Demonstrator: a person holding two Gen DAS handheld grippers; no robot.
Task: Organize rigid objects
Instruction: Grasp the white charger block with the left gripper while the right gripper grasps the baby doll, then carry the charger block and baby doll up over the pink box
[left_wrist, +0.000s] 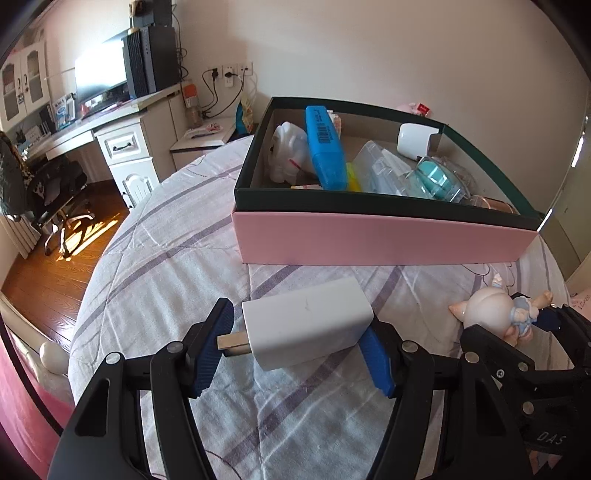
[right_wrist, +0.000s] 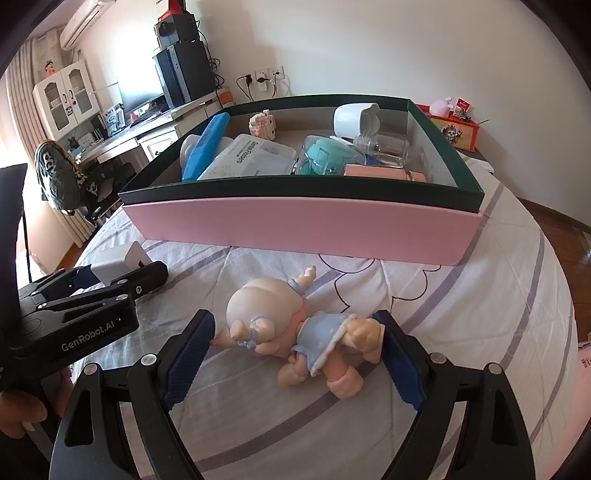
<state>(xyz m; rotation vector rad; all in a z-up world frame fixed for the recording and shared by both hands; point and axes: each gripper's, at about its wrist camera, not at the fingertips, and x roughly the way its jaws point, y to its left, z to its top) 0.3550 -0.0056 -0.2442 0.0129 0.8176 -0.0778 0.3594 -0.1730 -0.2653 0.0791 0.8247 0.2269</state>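
A white charger block (left_wrist: 306, 323) with a metal plug lies on the striped bedsheet between the open blue-padded fingers of my left gripper (left_wrist: 299, 347); the right pad is close to it, the left pad stands apart. It also shows in the right wrist view (right_wrist: 118, 264). A small doll figurine (right_wrist: 291, 332) in a blue dress lies on the sheet between the open fingers of my right gripper (right_wrist: 295, 354), untouched. It also shows in the left wrist view (left_wrist: 495, 314). A pink box with a dark green rim (left_wrist: 384, 236) (right_wrist: 303, 225) stands beyond both, holding several items.
Inside the box lie a blue case (left_wrist: 325, 147), a clear plastic case (right_wrist: 251, 157), a teal item in clear packaging (left_wrist: 436, 177), a white cup (right_wrist: 354, 118) and a glass jar (right_wrist: 384, 147). A desk with monitor (left_wrist: 99, 74) and wooden floor (left_wrist: 55, 266) lie left of the bed.
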